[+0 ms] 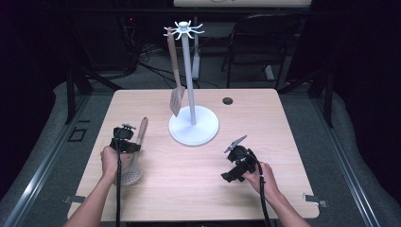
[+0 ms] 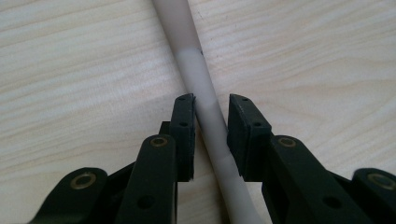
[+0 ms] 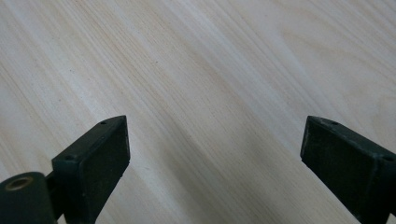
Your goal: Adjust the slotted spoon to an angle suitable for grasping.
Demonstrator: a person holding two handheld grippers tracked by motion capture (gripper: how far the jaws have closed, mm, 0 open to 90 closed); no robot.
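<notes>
Dark walls and a grey floor with cables surround a pale wooden worktop (image 1: 198,189), behind which a black chair (image 1: 257,42) stands. Near the middle of the worktop stands a white utensil stand with a round base, a thin pole and a ring of hooks on top (image 1: 193,124); a wooden spatula with a flat blade (image 1: 176,78) hangs from one of those hooks, its blade down beside the pole. On the left part of the worktop lies a slotted spoon with a perforated pale head and a wooden handle end (image 1: 134,163), its head towards the person and its handle pointing away towards the stand. The left gripper (image 1: 124,142) sits over the neck of that spoon, held in the person's left hand (image 1: 109,161). In the left gripper view, the spoon's pale stem (image 2: 205,100) runs between the two black jaws, which stand narrow around it: the left pad is at or very close to the stem, while a thin gap shows at the right pad, so the hold is not complete. The right gripper (image 1: 239,163) rests low over bare wood on the right part of the worktop, well apart from the stand and the spoon, held in the right hand (image 1: 262,179); in the right gripper view its jaws stand wide with nothing but wood grain between them.
</notes>
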